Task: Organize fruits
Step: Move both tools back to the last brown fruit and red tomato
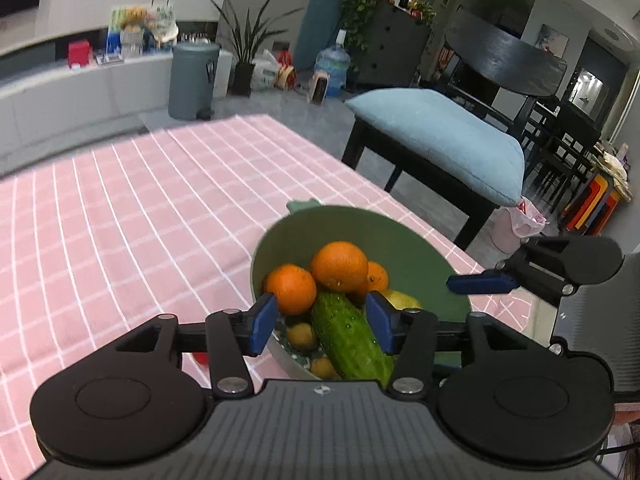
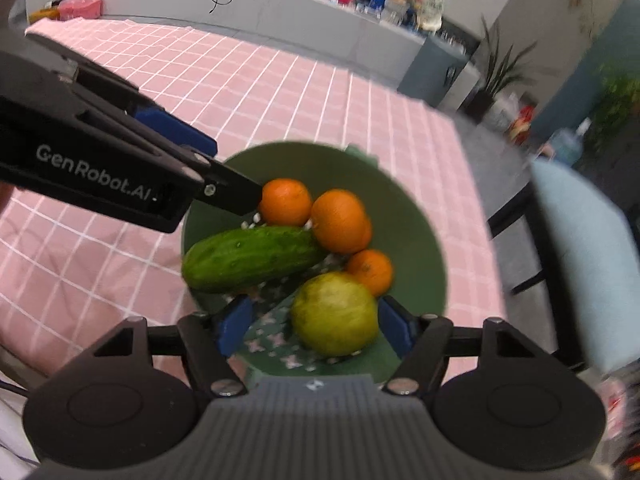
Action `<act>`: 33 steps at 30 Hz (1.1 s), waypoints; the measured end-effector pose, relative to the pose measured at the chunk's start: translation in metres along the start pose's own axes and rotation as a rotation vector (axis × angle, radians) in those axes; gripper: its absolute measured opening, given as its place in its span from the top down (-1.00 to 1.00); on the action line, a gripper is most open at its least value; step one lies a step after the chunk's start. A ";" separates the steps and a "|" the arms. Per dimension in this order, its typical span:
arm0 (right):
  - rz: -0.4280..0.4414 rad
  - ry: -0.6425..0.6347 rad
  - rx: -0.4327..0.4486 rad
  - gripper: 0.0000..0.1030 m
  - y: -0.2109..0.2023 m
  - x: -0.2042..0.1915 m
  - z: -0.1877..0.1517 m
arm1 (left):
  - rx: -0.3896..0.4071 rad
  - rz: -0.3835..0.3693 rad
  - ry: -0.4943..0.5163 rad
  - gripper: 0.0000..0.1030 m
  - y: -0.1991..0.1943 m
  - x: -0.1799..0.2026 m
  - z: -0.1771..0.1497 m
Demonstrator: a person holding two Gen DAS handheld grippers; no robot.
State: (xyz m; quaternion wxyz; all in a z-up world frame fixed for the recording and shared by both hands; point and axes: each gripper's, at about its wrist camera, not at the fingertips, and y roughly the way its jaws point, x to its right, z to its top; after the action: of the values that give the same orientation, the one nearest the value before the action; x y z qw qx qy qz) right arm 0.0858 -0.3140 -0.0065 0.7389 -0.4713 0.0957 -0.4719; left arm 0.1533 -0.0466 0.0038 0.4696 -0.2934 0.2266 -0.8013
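A green bowl (image 1: 400, 248) (image 2: 416, 240) on the pink checked tablecloth holds a cucumber (image 1: 348, 332) (image 2: 252, 258), three oranges (image 1: 339, 266) (image 2: 340, 220), a yellow-green fruit (image 2: 334, 314) and small yellowish fruits (image 1: 301, 335). My left gripper (image 1: 320, 322) is open, its fingers on either side of the cucumber's near end, over the bowl's near rim. My right gripper (image 2: 314, 326) is open, its fingers flanking the yellow-green fruit from above; it also shows in the left wrist view (image 1: 480, 282). The left gripper appears in the right wrist view (image 2: 176, 136).
The pink tablecloth (image 1: 140, 216) covers the table; its right edge runs just past the bowl. A black chair with a blue cushion (image 1: 444, 136) stands to the right. A small red object (image 1: 200, 358) lies on the cloth under the left gripper.
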 end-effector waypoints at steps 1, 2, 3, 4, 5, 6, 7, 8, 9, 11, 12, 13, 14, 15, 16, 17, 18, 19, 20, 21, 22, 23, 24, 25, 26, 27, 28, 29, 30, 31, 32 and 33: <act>-0.021 -0.017 0.012 -0.32 -0.003 -0.002 0.002 | 0.005 0.005 0.006 -0.19 -0.003 0.001 0.001; -0.034 -0.029 0.023 -0.34 -0.005 -0.002 0.004 | 0.010 0.011 0.013 -0.19 -0.006 0.000 0.002; -0.047 -0.041 0.037 -0.38 -0.007 -0.003 0.006 | 0.014 0.019 0.019 -0.19 -0.010 0.000 0.002; -0.057 -0.050 0.053 -0.39 -0.010 -0.004 0.008 | 0.017 0.027 0.026 -0.19 -0.014 -0.001 0.003; -0.064 -0.057 0.068 -0.40 -0.012 -0.006 0.010 | 0.020 0.033 0.032 -0.19 -0.017 -0.001 0.003; -0.069 -0.063 0.083 -0.40 -0.015 -0.007 0.013 | 0.022 0.039 0.037 -0.19 -0.021 -0.003 0.003; -0.068 -0.068 0.098 -0.41 -0.016 -0.009 0.017 | 0.024 0.045 0.041 -0.19 -0.024 -0.005 0.003; -0.065 -0.072 0.111 -0.43 -0.018 -0.010 0.020 | 0.026 0.053 0.042 -0.19 -0.027 -0.007 0.002; -0.059 -0.077 0.126 -0.48 -0.020 -0.012 0.024 | 0.027 0.063 0.040 -0.19 -0.031 -0.010 0.001; -0.045 -0.092 0.151 -0.51 -0.022 -0.018 0.032 | 0.029 0.082 0.035 -0.19 -0.036 -0.016 -0.001; -0.035 -0.103 0.160 -0.51 -0.022 -0.021 0.035 | 0.030 0.090 0.032 -0.19 -0.039 -0.020 -0.002; -0.026 -0.115 0.167 -0.51 -0.022 -0.025 0.039 | 0.030 0.096 0.029 -0.19 -0.042 -0.023 -0.003; -0.016 -0.126 0.173 -0.51 -0.021 -0.028 0.043 | 0.030 0.101 0.024 -0.19 -0.043 -0.027 -0.004; -0.007 -0.135 0.176 -0.51 -0.021 -0.030 0.047 | 0.027 0.109 0.013 -0.19 -0.045 -0.032 -0.005; 0.003 -0.142 0.179 -0.51 -0.019 -0.033 0.051 | 0.024 0.114 0.002 -0.19 -0.046 -0.036 -0.006; 0.015 -0.149 0.182 -0.51 -0.017 -0.036 0.055 | 0.022 0.115 -0.009 -0.19 -0.048 -0.041 -0.006; 0.027 -0.153 0.182 -0.51 -0.015 -0.038 0.058 | 0.020 0.113 -0.019 -0.19 -0.048 -0.046 -0.007; 0.042 -0.156 0.181 -0.51 -0.012 -0.041 0.063 | 0.016 0.113 -0.027 -0.19 -0.048 -0.050 -0.007; 0.058 -0.158 0.179 -0.51 -0.009 -0.044 0.067 | 0.012 0.114 -0.040 -0.19 -0.049 -0.055 -0.008; 0.076 -0.161 0.177 -0.51 -0.006 -0.046 0.071 | 0.005 0.113 -0.061 -0.19 -0.048 -0.062 -0.008; 0.091 -0.166 0.175 -0.51 -0.003 -0.050 0.075 | -0.004 0.110 -0.082 -0.19 -0.049 -0.068 -0.008; 0.107 -0.172 0.174 -0.51 0.000 -0.054 0.078 | -0.015 0.104 -0.117 -0.19 -0.049 -0.077 -0.009; 0.122 -0.179 0.176 -0.51 0.002 -0.057 0.081 | -0.023 0.098 -0.146 -0.19 -0.049 -0.083 -0.009; 0.140 -0.190 0.177 -0.48 0.005 -0.061 0.085 | -0.030 0.089 -0.180 -0.19 -0.049 -0.092 -0.010; 0.157 -0.203 0.177 -0.46 0.008 -0.065 0.088 | -0.031 0.081 -0.209 -0.19 -0.049 -0.099 -0.010; 0.170 -0.220 0.174 -0.43 0.011 -0.069 0.090 | -0.032 0.074 -0.237 -0.19 -0.050 -0.105 -0.012; 0.179 -0.237 0.172 -0.42 0.014 -0.073 0.092 | -0.033 0.067 -0.262 -0.18 -0.050 -0.112 -0.013; 0.186 -0.259 0.169 -0.42 0.017 -0.077 0.094 | -0.034 0.063 -0.278 -0.18 -0.050 -0.118 -0.014; 0.190 -0.285 0.163 -0.38 0.021 -0.081 0.097 | -0.037 0.064 -0.290 -0.18 -0.049 -0.123 -0.014; 0.193 -0.307 0.156 -0.31 0.023 -0.086 0.098 | -0.040 0.068 -0.297 -0.18 -0.049 -0.126 -0.015; 0.202 -0.332 0.143 -0.27 0.028 -0.089 0.100 | -0.043 0.071 -0.298 -0.18 -0.048 -0.129 -0.016; 0.211 -0.357 0.127 -0.20 0.032 -0.092 0.102 | -0.051 0.074 -0.298 -0.17 -0.045 -0.131 -0.016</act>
State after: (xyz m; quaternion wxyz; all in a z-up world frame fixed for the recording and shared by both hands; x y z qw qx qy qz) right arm 0.1160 -0.1765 -0.0051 0.8178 -0.4871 -0.0177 -0.3061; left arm 0.1649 0.0914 -0.0127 0.5196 -0.4124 0.1851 -0.7250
